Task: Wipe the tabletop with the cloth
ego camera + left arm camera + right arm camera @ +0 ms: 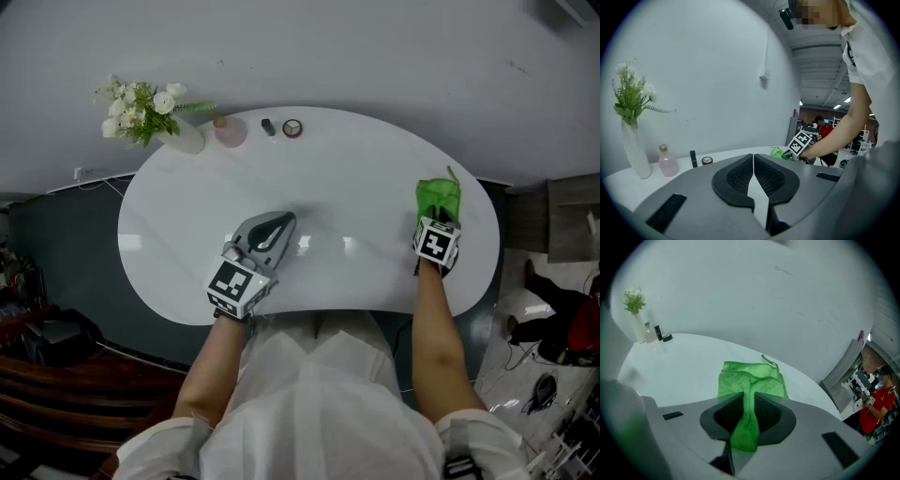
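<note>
A green cloth (438, 197) lies on the right part of the white oval table (187, 216). My right gripper (437, 223) sits at the cloth's near edge and is shut on it. In the right gripper view a bunched fold of the cloth (751, 380) runs back between the two dark pads, and the rest spreads flat ahead of the right gripper (749, 398). My left gripper (278, 223) hovers over the table's near middle. Its jaws are shut, tips touching, with nothing between them, as the left gripper (753, 158) shows in its own view. The cloth (779, 152) shows there too, far right.
At the table's far edge stand a vase of white flowers (141, 111), a pink bottle (230, 131), a small dark tube (268, 127) and a round tin (292, 127). A grey wall rises behind. A person in red (876, 406) sits off to the right, beyond the table.
</note>
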Tool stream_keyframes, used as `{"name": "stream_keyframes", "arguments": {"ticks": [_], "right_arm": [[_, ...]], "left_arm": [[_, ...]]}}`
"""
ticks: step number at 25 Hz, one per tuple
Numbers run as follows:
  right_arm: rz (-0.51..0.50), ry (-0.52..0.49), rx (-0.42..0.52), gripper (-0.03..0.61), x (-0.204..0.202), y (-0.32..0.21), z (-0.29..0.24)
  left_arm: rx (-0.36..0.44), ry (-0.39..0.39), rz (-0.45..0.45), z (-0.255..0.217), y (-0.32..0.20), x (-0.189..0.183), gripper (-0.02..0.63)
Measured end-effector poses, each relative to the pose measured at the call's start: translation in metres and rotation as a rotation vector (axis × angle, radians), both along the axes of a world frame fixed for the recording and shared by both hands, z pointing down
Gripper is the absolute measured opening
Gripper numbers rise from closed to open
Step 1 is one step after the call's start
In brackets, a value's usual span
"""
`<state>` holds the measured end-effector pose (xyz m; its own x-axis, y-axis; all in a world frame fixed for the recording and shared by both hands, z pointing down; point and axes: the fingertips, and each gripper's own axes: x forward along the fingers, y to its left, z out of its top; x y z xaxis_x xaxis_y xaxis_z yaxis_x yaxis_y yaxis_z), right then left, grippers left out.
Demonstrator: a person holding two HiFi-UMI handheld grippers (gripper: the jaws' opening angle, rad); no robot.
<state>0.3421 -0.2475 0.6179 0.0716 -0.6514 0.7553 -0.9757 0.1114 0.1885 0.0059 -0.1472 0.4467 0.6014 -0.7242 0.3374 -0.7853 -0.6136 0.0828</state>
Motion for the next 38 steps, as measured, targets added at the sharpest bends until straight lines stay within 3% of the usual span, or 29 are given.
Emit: {"name": "stream_keyframes", "arguments": {"ticks": [9, 15, 20, 26, 30, 38], "right_arm": [[-0.125, 0.003, 0.000, 0.066, -0.120, -0.063, -0.008], [-0.156, -0.002, -0.045, 0.067, -0.170, -0.087, -0.002], [-0.301, 0.012, -0.011, 0.067, -0.227, -0.118, -0.013], [-0.407, -0.006, -0.020, 0.067, -0.283, -0.129, -0.015], [-0.454, 0.007, -0.008, 0.067, -0.303, -0.128, -0.018], [-0.415, -0.051, 0.038, 0.067, -0.312, -0.078, -0.015]], "left_arm": [[0.010, 0.017, -0.107, 0.000, 0.000, -0.067, 0.018], [0.013, 0.024, -0.130, 0.000, -0.004, -0.092, 0.018], [0.004, 0.026, -0.130, 0.005, -0.002, -0.106, 0.018], [-0.004, 0.025, -0.125, 0.008, 0.003, -0.119, 0.018], [-0.004, 0.026, -0.126, 0.010, 0.005, -0.127, 0.018], [0.004, 0.018, -0.119, 0.012, 0.013, -0.144, 0.018]]}}
